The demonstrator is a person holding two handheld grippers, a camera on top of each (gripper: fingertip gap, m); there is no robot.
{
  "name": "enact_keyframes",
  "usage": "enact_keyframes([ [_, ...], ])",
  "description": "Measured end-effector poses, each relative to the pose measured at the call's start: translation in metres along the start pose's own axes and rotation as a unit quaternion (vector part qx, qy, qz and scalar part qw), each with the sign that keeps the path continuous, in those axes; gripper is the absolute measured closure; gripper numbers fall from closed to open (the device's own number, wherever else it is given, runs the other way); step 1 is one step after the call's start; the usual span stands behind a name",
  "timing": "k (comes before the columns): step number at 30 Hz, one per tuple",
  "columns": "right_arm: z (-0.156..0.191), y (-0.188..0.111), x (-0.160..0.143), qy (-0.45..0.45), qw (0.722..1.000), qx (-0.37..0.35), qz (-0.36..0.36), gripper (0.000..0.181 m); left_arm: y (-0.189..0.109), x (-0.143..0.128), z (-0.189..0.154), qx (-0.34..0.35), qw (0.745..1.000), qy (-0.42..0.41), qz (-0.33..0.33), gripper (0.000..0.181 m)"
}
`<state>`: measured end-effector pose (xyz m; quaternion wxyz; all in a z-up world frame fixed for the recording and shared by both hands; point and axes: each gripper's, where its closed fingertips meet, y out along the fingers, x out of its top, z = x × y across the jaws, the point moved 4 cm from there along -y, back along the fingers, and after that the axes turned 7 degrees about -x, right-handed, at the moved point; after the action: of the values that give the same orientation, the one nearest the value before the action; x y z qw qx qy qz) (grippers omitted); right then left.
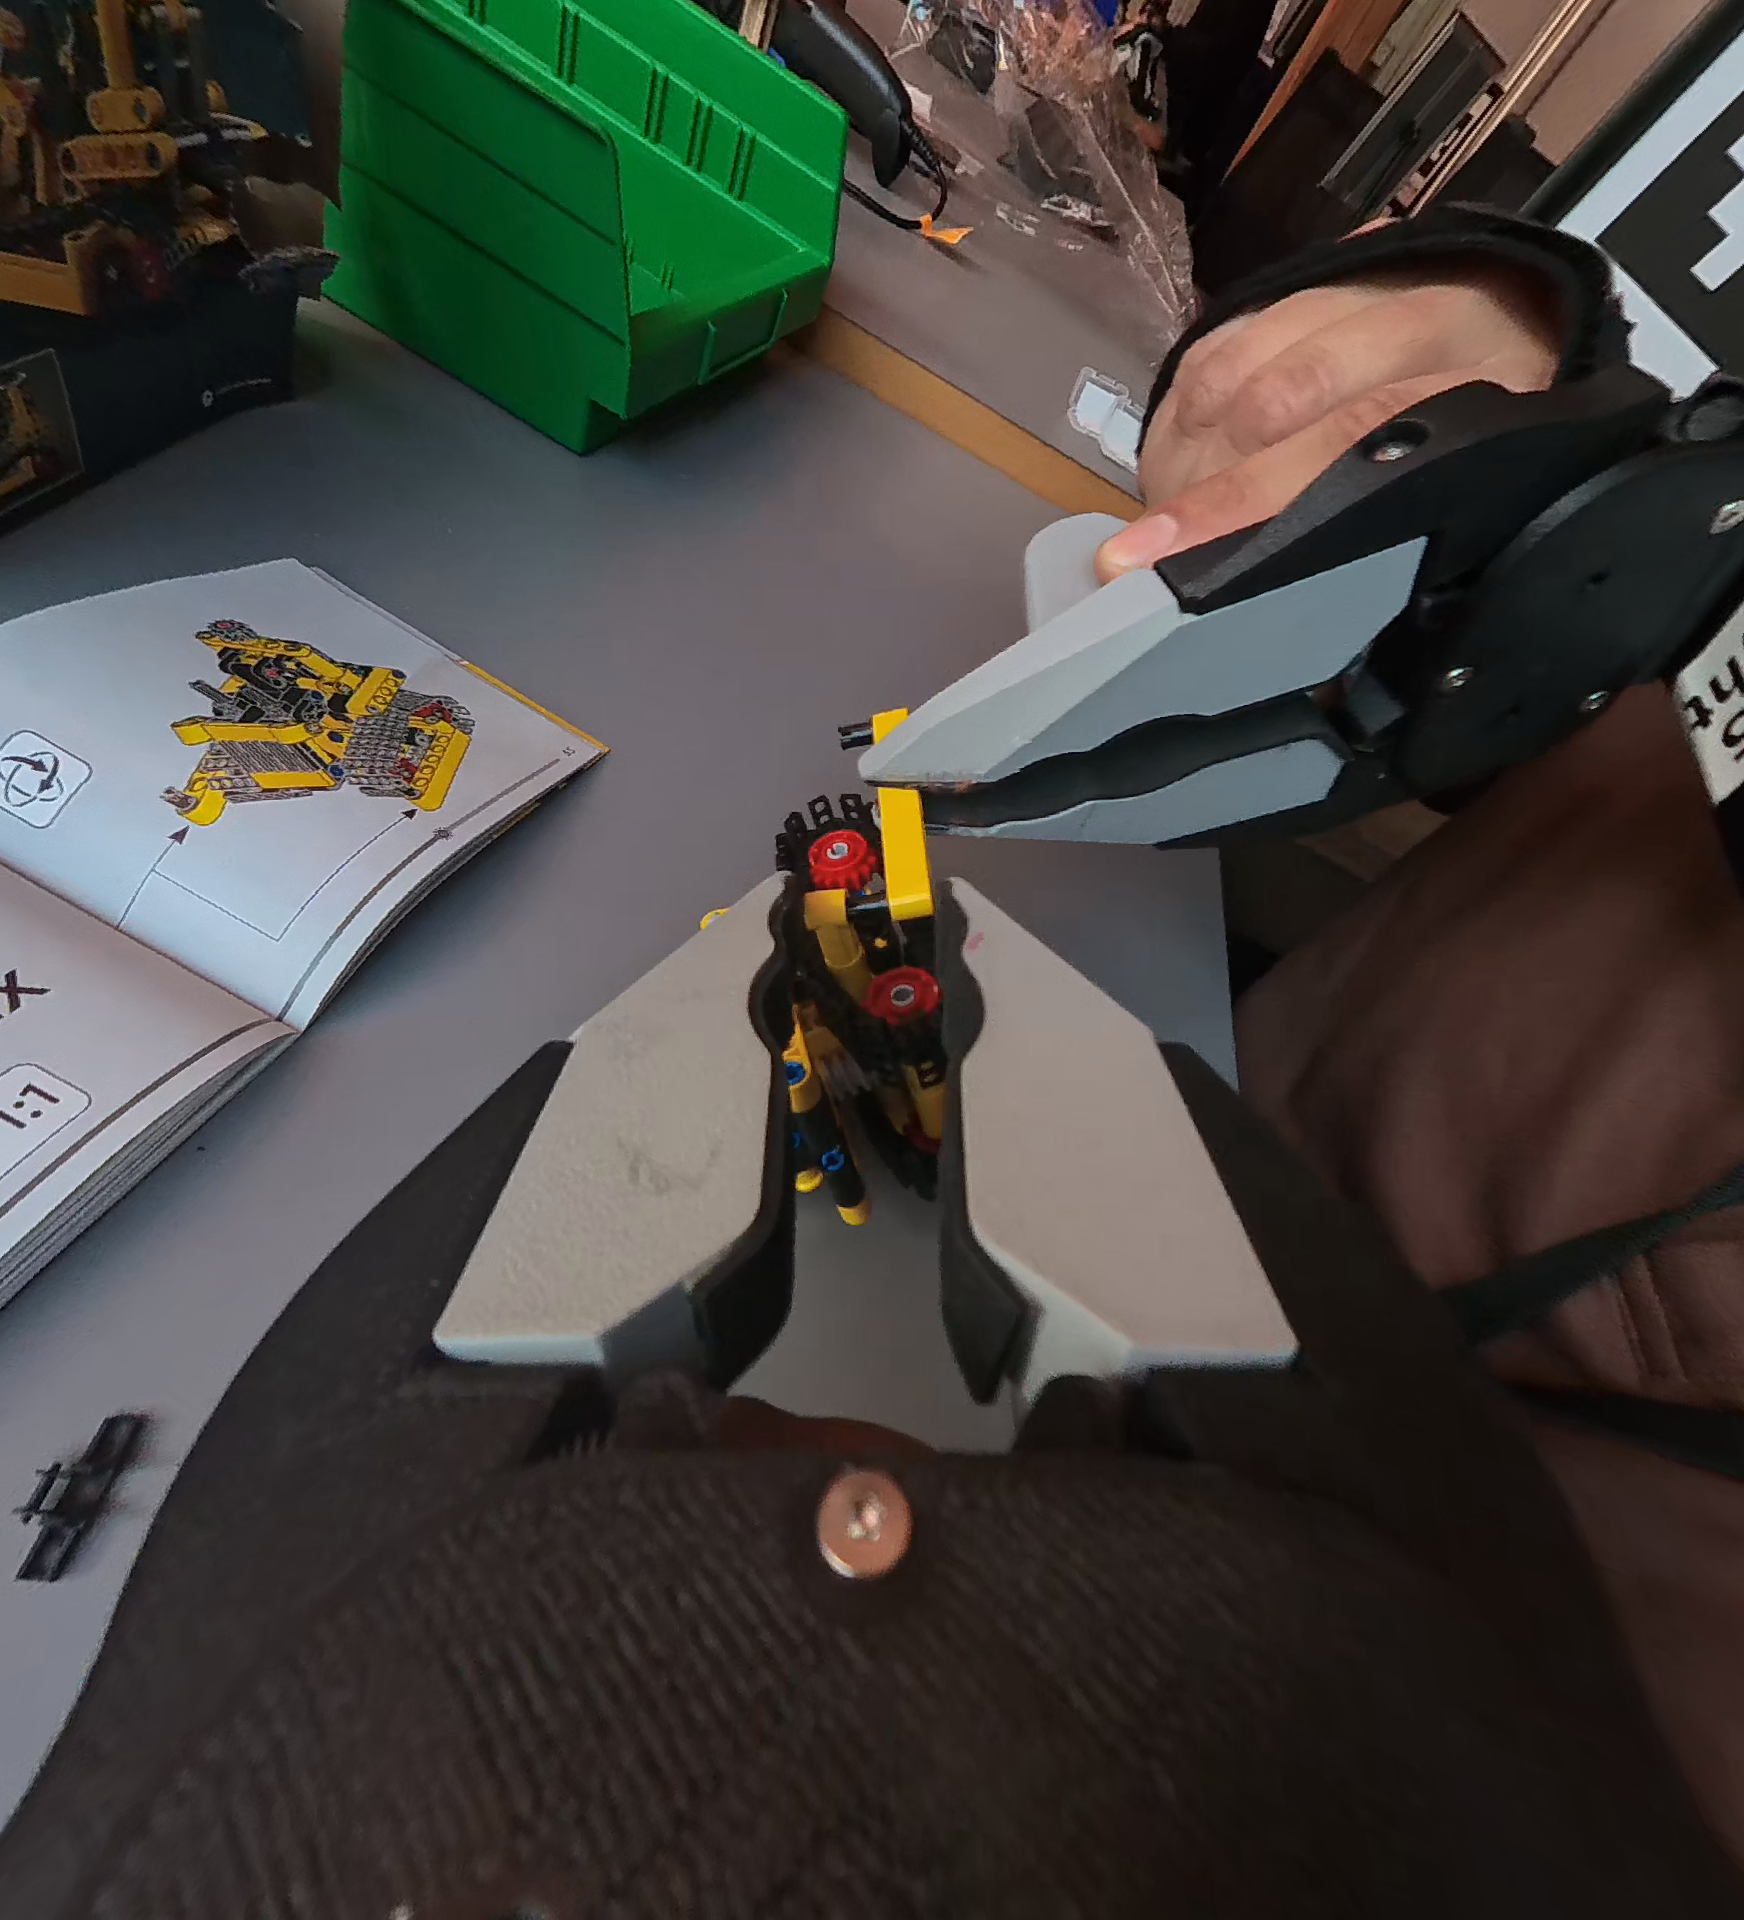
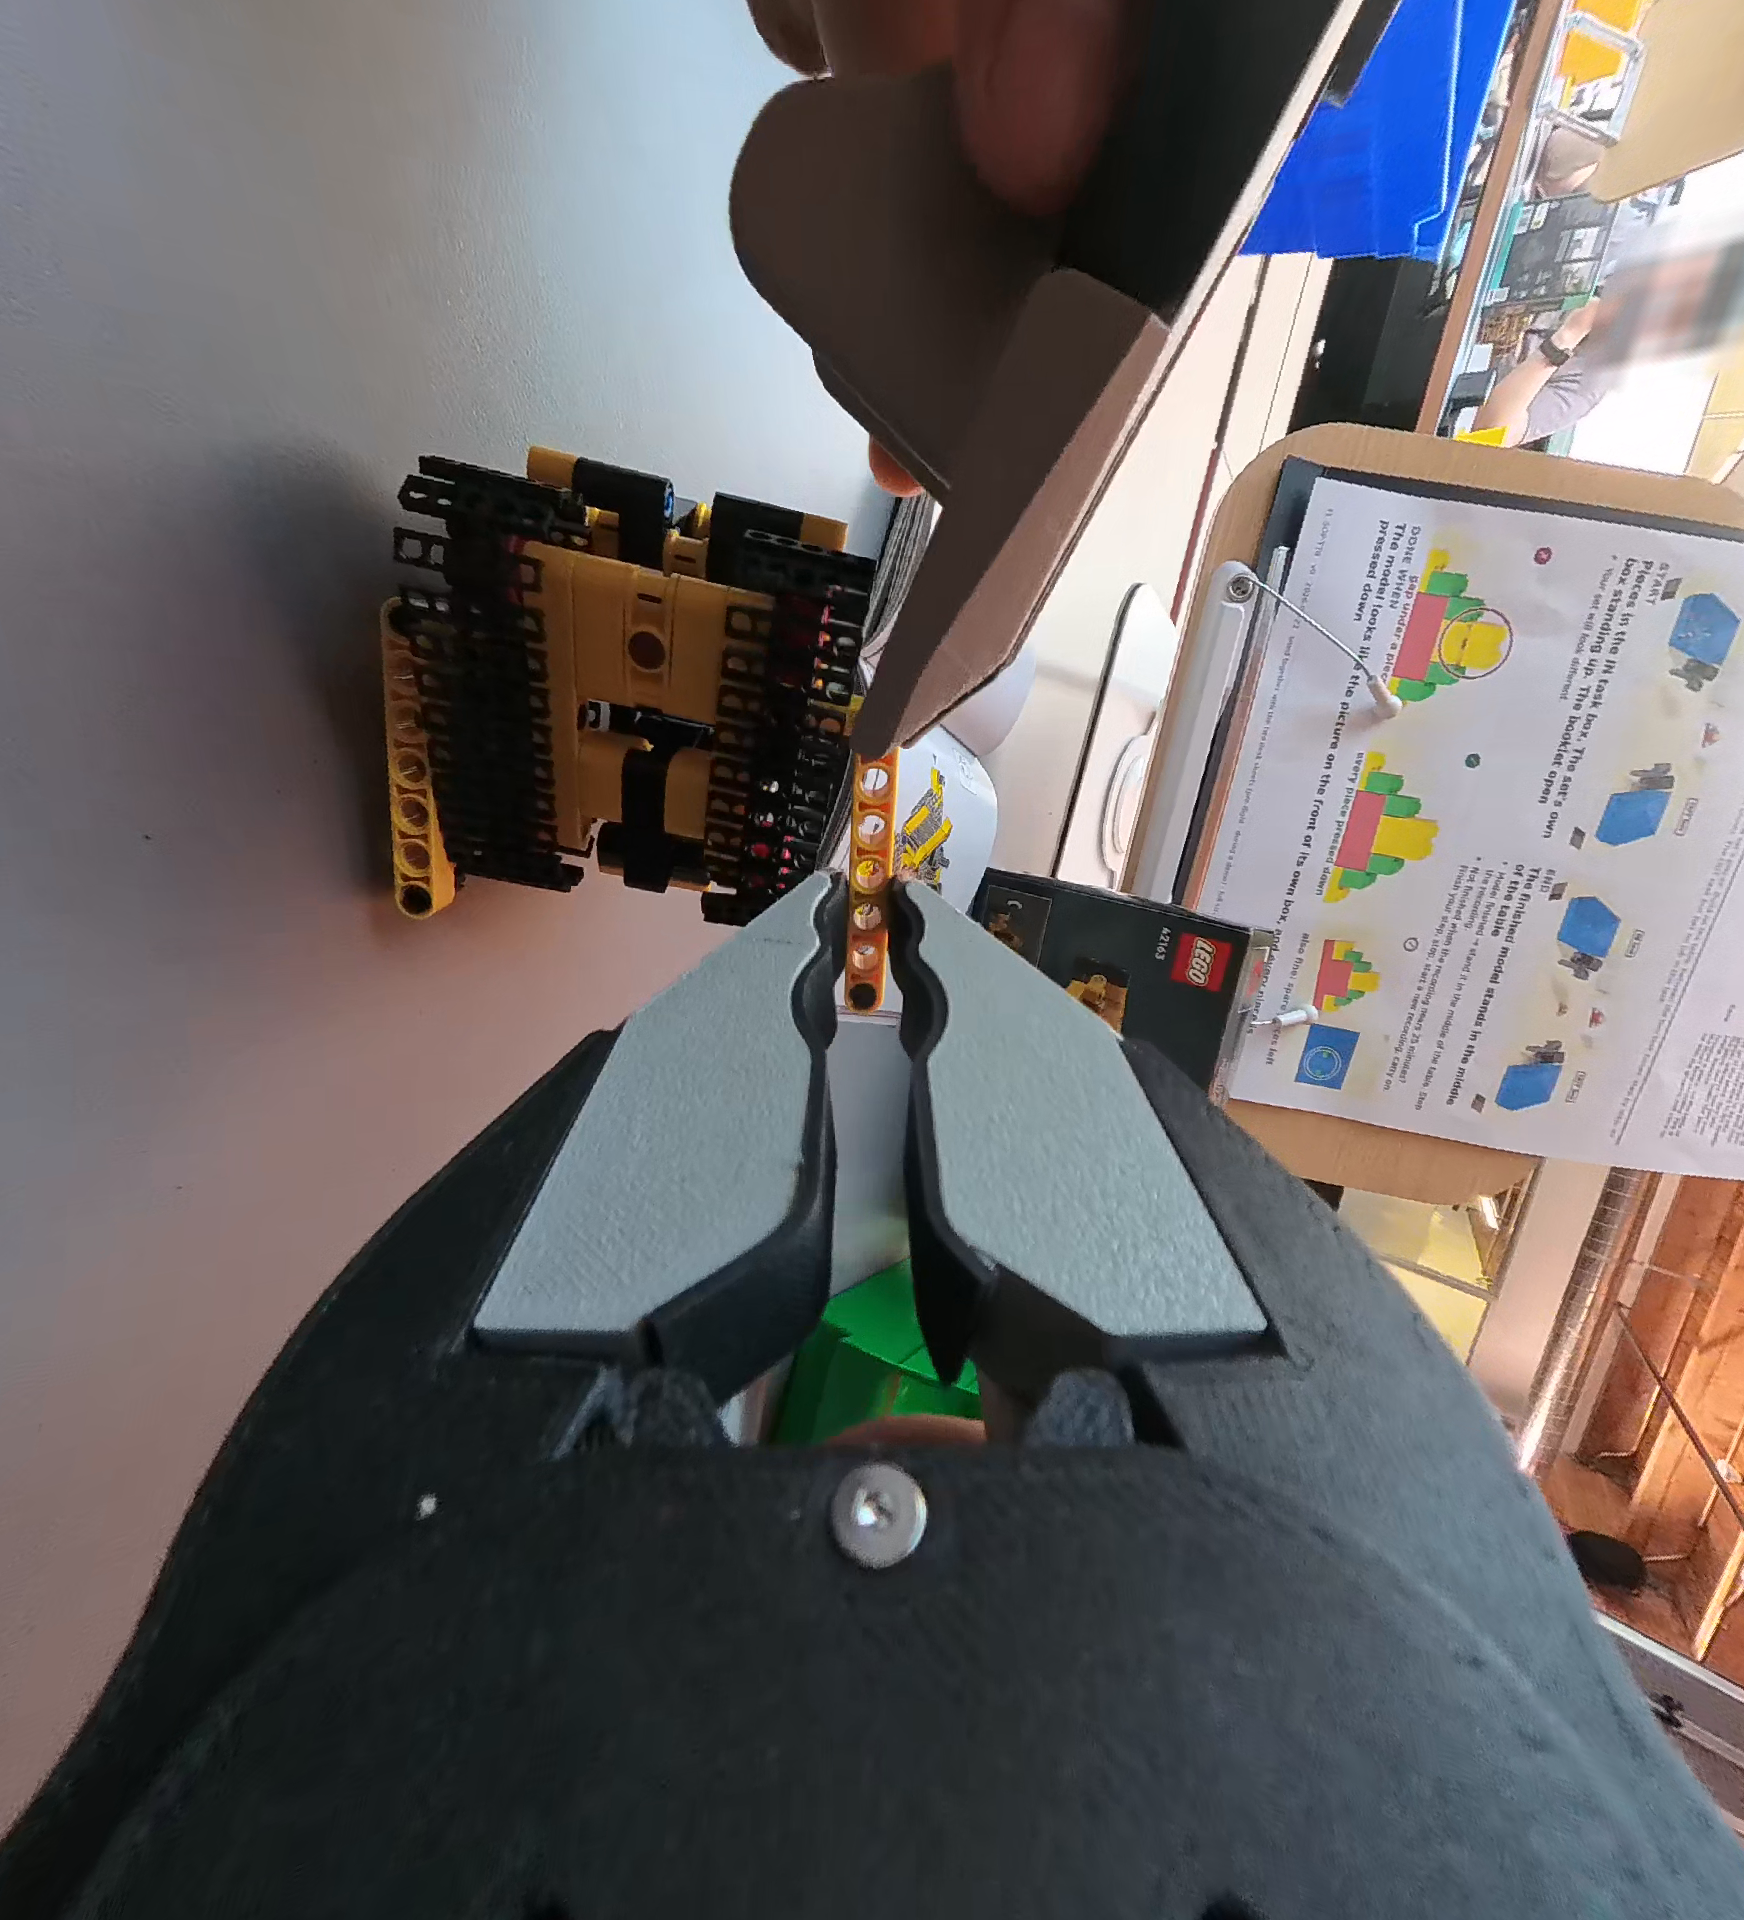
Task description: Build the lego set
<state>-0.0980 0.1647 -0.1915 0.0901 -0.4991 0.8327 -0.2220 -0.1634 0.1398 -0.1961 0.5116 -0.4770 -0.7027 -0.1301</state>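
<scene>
We see the left gripper (image 1: 863, 925) clamped on the yellow-and-black model (image 1: 863, 1039), half hidden between its fingers. From three o'clock, the right gripper (image 1: 899, 795) pinches the yellow beam (image 1: 901, 842) on the model's side.

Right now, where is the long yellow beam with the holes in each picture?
Left wrist view: the yellow beam stands upright at the centre, on the lego model's right side, pinched by the right claw coming from the right.
Right wrist view: the beam is at the centre, between that claw's fingertips.
Shared landmark: the green bin, upper left there, low centre here.
</scene>
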Motion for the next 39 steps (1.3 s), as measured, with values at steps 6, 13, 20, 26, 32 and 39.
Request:
enact_keyframes([
  [6,0.0,-0.001,0.001,0.019,1.0,0.005,0.01,0.176,0.0,0.0,0.0,0.0,1.0,-0.001,-0.001,0.16],
  [13,0.0,-0.001,0.0,0.024,1.0,0.007,0.017,0.176,0.001,0.001,0.0,0.0,1.0,-0.001,-0.004,0.16],
  [20,0.001,-0.004,0.002,0.033,0.999,0.01,0.034,0.176,0.002,0.001,-0.002,-0.007,1.0,0.004,-0.004,0.161],
  [26,0.004,-0.008,0.005,0.033,0.999,0.001,0.037,0.176,0.001,-0.001,-0.005,-0.026,1.0,-0.002,-0.004,0.163],
  [32,0.008,-0.012,0.006,0.042,0.999,0.005,0.03,0.177,0.004,-0.004,-0.008,-0.045,0.999,0.009,0.008,0.177],
  [39,0.008,-0.01,0.002,0.052,0.998,0.002,0.029,0.176,-0.007,0.007,-0.018,-0.071,0.997,0.019,-0.015,0.153],
])
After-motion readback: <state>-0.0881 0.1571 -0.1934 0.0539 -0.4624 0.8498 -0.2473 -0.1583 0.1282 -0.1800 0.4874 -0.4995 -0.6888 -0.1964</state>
